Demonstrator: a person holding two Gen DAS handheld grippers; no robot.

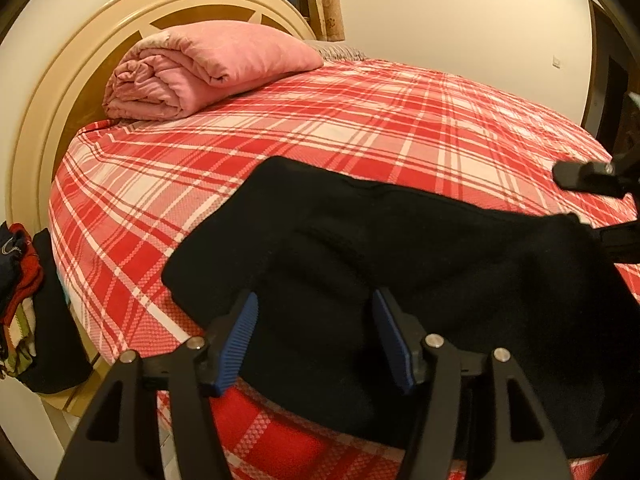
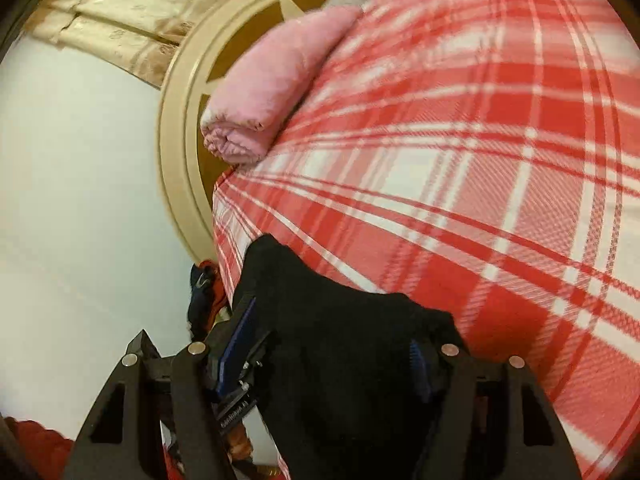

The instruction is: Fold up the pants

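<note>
On the bed [image 1: 360,120], the left gripper [image 1: 314,340] stands apart, unclamped, over the black pants [image 1: 400,248], while only the right view shows the right gripper [image 2: 332,344] holding bunched pants [image 2: 340,340].

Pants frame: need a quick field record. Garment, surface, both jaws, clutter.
garment: black pants, bunched at the near edge of the bed
surface: bed with red plaid sheet
left gripper: jaws apart, pants cloth between the blue pads, pads not pressing on it
right gripper: jaws apart, black cloth fills the gap; grip cannot be told
right view: blurred
other: pink blanket, rolled, by the headboard
off bed: clothes pile beside the bed, near the headboard
</note>
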